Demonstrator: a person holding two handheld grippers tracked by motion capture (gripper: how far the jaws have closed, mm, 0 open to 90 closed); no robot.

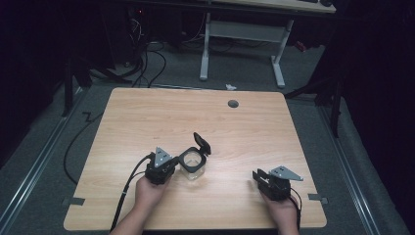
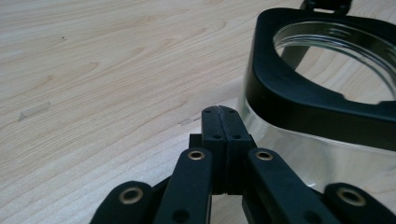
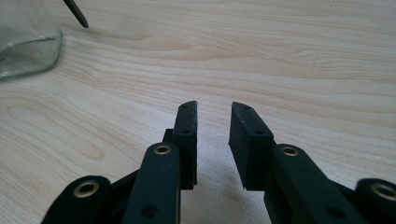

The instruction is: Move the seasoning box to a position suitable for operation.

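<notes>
Your left tool (image 1: 169, 164) sits on the light wooden table (image 1: 147, 117) with its two black jaws pressed fully together and nothing between them. Its tip lies just beside the clear glass jar with the square black collar (image 1: 191, 165), near the jar's left wall; from the pictures you cannot tell whether it touches the glass. The jar stands upright near the table's middle, toward your side, and its black hinged lid (image 1: 202, 143) is flipped up and open at the far rim. Your right tool (image 1: 260, 176) rests well apart to the right, its jaws a small gap apart and empty over bare wood.
</notes>
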